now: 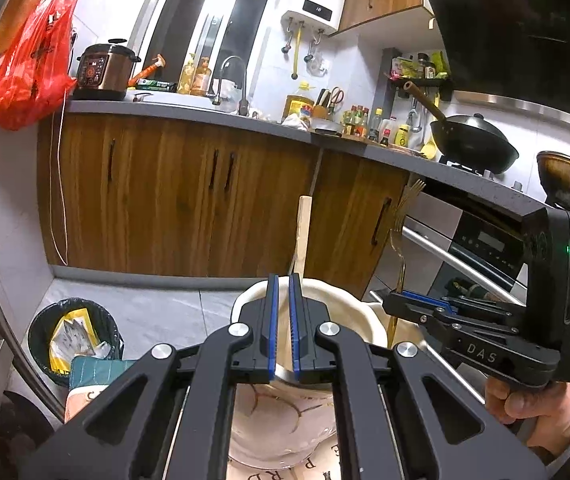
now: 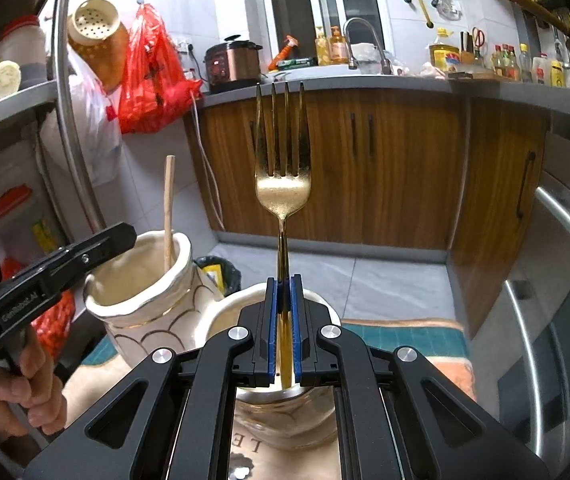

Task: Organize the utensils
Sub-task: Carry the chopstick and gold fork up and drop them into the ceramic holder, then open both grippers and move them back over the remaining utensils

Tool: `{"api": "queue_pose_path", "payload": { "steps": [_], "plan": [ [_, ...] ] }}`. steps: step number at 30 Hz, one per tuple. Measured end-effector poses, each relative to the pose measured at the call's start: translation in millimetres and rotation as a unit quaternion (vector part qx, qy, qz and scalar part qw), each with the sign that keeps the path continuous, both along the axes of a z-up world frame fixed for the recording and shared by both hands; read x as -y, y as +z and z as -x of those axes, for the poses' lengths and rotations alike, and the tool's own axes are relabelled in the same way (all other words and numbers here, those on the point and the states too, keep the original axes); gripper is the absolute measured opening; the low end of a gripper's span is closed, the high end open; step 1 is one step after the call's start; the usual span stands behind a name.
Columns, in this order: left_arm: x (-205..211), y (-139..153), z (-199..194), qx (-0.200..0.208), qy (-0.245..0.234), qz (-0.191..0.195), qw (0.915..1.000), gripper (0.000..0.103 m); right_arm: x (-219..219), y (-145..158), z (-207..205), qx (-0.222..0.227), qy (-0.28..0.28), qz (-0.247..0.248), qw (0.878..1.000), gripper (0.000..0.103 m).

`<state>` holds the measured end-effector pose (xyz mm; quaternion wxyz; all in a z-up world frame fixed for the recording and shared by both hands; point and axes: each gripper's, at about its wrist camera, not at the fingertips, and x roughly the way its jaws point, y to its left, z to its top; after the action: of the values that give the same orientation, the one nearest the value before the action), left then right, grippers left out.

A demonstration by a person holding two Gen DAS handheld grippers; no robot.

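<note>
Above jar (image 2: 285, 408), right claw (image 2: 283, 280) clamps fork (image 2: 283, 184) by handle, tines up. Left claw (image 1: 283, 280) grips vase (image 2: 145, 300) rim, steadying — stick (image 2: 169, 208) inside. Keep fork vertical, lower straight — ease grip once low in mouth.

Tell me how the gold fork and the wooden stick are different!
The fork is shiny gold metal with four prongs; the wooden stick is pale, plain and thin. The fork is pinched upright by the right gripper; the stick leans inside the cream vase, with no gripper on it. The left gripper is closed on the vase's rim instead. Both point upward.
</note>
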<state>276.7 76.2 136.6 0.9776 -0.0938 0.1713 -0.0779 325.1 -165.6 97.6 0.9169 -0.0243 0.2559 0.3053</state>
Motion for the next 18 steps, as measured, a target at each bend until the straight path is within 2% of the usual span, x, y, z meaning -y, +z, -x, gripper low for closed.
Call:
{"api": "queue_pose_path", "payload": {
  "steps": [8, 11, 13, 15, 16, 18],
  "plan": [
    [3, 0, 0, -0.01, 0.005, -0.019, 0.9998, 0.004, -4, 2, -4, -0.007, -0.006, 0.021, 1.0, 0.007],
    [2, 3, 3, -0.008, 0.009, -0.017, 0.9998, 0.008, -6, 2, -4, -0.01, 0.002, 0.025, 1.0, 0.017],
    [1, 6, 6, -0.006, 0.014, -0.018, 0.9997, 0.019, -6, 2, -3, -0.009, 0.006, 0.027, 1.0, 0.019],
    [-1, 10, 14, 0.0, 0.024, -0.016, 0.9996, 0.054, -3, 3, -1, -0.008, 0.005, 0.022, 1.0, 0.019],
    [-2, 12, 19, 0.008, 0.028, -0.016, 0.9995, 0.059, -2, 3, 0, -0.007, 0.005, 0.021, 1.0, 0.019],
    [-1, 15, 27, 0.015, 0.03, -0.019, 0.9992, 0.062, 2, 6, 5, -0.003, 0.005, 0.018, 1.0, 0.019]
  ]
}}
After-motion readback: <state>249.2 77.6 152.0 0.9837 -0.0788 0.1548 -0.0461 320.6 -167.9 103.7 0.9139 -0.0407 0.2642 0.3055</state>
